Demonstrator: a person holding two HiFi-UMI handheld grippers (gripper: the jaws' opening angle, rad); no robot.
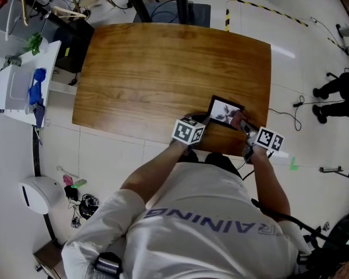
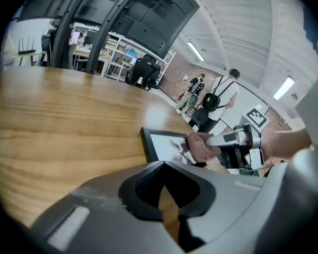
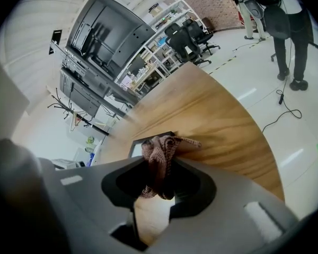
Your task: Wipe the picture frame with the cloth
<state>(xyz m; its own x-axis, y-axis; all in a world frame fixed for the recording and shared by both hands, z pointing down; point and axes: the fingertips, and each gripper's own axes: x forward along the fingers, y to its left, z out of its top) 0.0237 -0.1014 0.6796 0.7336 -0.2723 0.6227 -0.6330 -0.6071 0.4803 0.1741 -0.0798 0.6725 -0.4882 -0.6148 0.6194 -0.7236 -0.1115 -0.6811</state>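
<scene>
A black picture frame lies flat near the front right edge of the wooden table. My right gripper is shut on a pinkish-brown cloth, which rests on the frame's right side. In the right gripper view the frame peeks out behind the cloth. My left gripper is just left of the frame's near corner, jaws together and holding nothing. From the left gripper view I see the frame, the cloth on it and the right gripper.
A white cart stands left of the table. A person stands on the floor to the right, cables beside them. Black stand legs sit behind the table. The table's front edge is right by both grippers.
</scene>
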